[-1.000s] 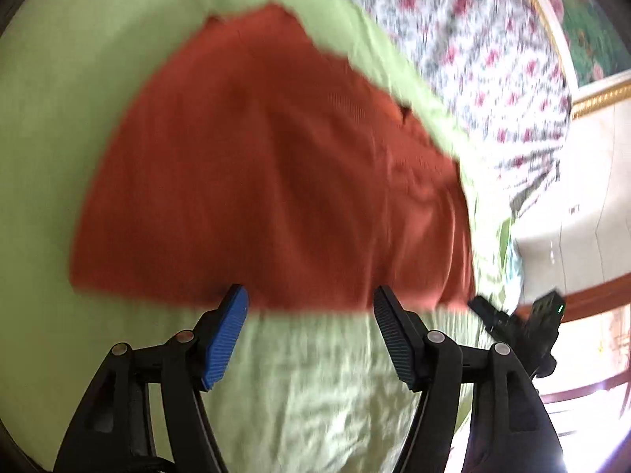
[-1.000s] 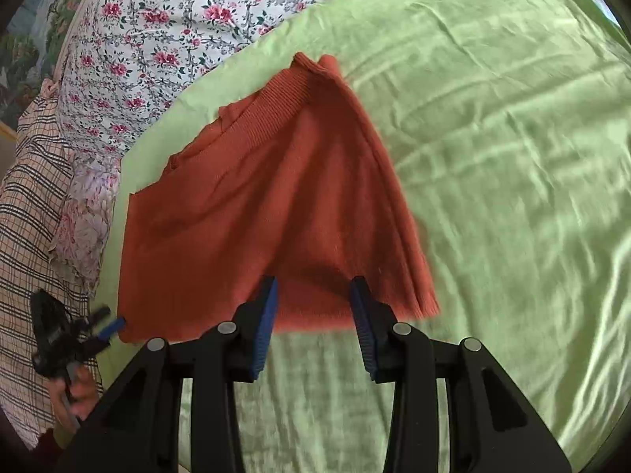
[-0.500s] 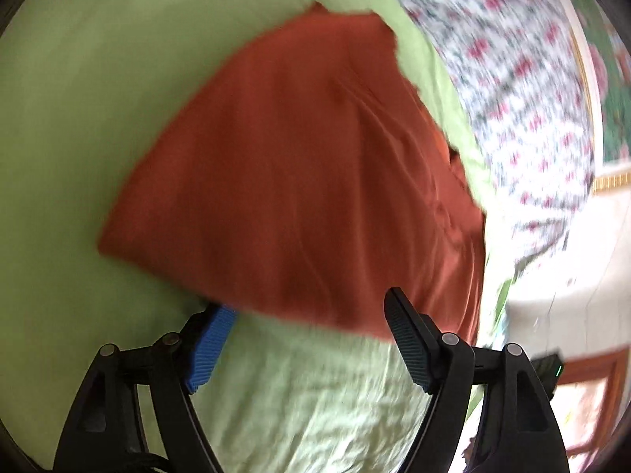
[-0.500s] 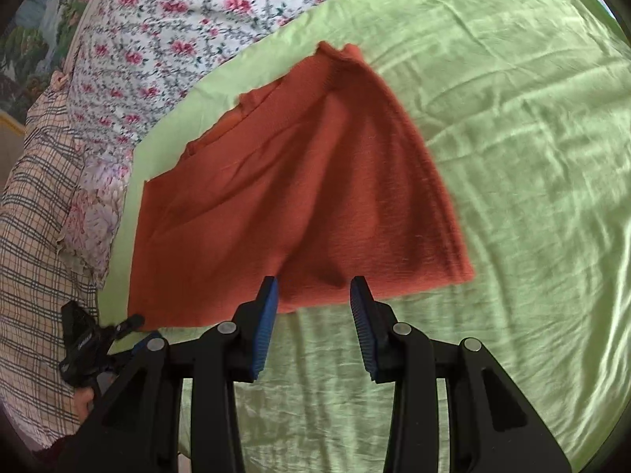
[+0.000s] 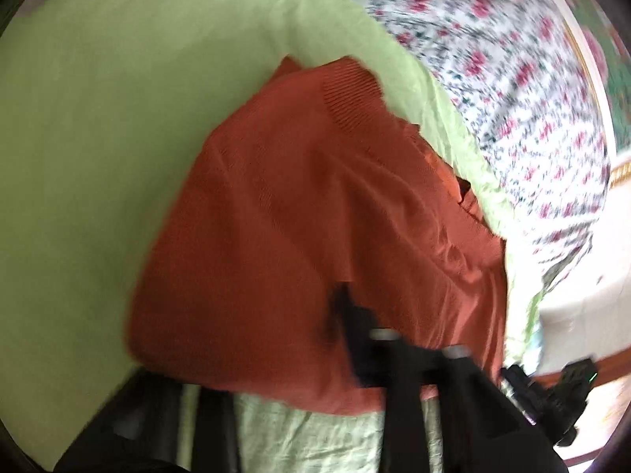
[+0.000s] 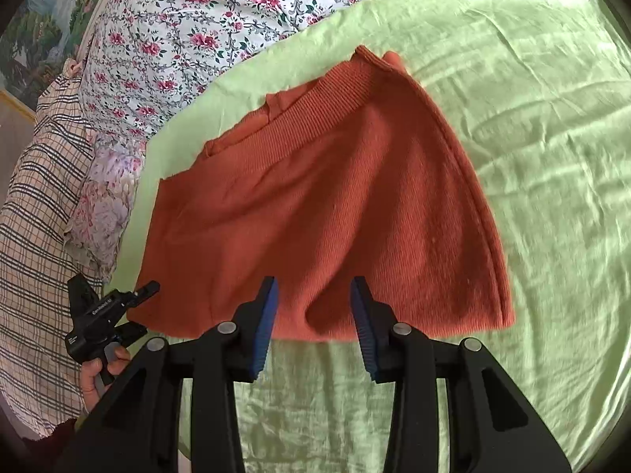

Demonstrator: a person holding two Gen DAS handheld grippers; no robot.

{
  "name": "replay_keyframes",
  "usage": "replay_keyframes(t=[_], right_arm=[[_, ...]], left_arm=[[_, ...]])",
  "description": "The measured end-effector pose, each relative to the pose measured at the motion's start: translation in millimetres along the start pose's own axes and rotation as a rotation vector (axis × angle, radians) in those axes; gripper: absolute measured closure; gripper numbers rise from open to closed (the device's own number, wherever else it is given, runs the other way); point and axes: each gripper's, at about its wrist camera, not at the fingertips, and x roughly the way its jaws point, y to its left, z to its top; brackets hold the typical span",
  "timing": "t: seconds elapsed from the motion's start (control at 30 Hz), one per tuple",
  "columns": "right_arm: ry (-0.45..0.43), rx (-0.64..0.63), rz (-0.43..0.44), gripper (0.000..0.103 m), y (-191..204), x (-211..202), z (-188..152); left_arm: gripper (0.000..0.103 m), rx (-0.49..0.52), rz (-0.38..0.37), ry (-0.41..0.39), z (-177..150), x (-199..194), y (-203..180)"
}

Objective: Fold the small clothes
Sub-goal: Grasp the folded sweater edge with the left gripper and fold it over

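Note:
A rust-orange knitted garment (image 6: pixel 327 213) lies flat on the light green sheet (image 6: pixel 532 126), ribbed band at its far edge. My right gripper (image 6: pixel 314 315) is open, its blue-padded fingers over the garment's near hem, which bulges up between them. In the blurred left wrist view the garment (image 5: pixel 315 244) fills the middle. My left gripper (image 5: pixel 272 354) sits at the near left corner of the garment: one finger lies on top of the cloth, the other is hidden under it. The left gripper also shows at the garment's left corner in the right wrist view (image 6: pixel 134 307).
A floral quilt (image 6: pixel 197 27) lies beyond the green sheet, with a plaid cloth (image 6: pixel 35 205) at its left. The green sheet spreads wide to the right. In the left wrist view the right gripper (image 5: pixel 552 394) shows at lower right near the bed's edge.
My left gripper has pushed forward onto the garment's near corner and narrowed, one finger now on top of the cloth. My right gripper has moved closer to the near hem, still open.

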Motion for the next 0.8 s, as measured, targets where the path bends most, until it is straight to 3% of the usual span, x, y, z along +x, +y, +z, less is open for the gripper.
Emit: replay_keyframes(t=[0.27,0.47,0.53,0.67,0.8], right_arm=[[-0.011,-0.003,0.04,0.064,-7,0,31],[0.023,0.02,0.123,0.064,-9,6,56],[0.061,0.031,0.179,0.063,-7,15,65],[0.136,0.03,0.23,0.044,0,41,75],[0.183,0.036,0.286,0.043,7,67,86]], left_arm=[[0.091,0.384,0.019,-0.069,-4,-18,-104],[0.091,0.674,-0.088,-0.025,-37,9,-195],[0.091,0.734,-0.088,0.011,-54,32,-212],[0.092,0.804,-0.059,0.07,-75,66,-225],[0.092,0.873,-0.014,0.063,-85,75,-231]])
